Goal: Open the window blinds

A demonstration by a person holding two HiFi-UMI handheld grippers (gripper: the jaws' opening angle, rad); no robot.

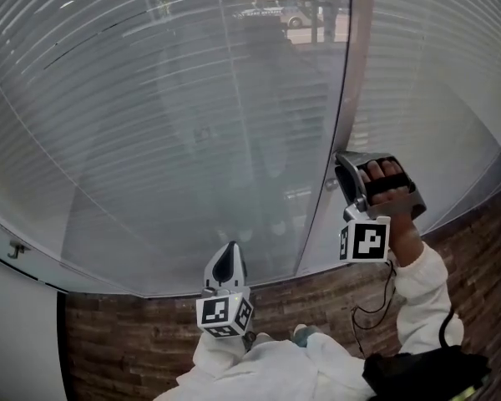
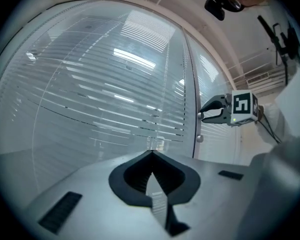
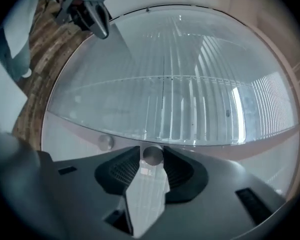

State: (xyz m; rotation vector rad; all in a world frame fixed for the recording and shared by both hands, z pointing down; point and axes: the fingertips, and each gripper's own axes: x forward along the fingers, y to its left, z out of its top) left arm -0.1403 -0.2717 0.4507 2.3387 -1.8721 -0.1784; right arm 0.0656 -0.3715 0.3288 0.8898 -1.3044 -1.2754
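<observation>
Going for the knob (image 3: 152,155).
Straddling knob with right gripper (image 3: 152,152), jaws apart; next: clamp, probably twist. Idling left gripper (image 2: 151,155), jaws together, well clear of knob.

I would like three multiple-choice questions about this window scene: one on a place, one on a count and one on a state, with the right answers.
1. Where is the right gripper?
A. at the vertical window frame
B. on the floor
C. at the window's left edge

2. How many round metal knobs show in the right gripper view?
A. none
B. two
C. five

3. How do the jaws of the left gripper stand?
A. wide apart
B. closed on a cord
C. together, with nothing between them

Answers:
1 A: the head view shows it at the frame.
2 B: one knob sits between the right gripper's jaws, which stand apart, and a second knob lies to its left.
3 C: the tips meet in the left gripper view.
</observation>
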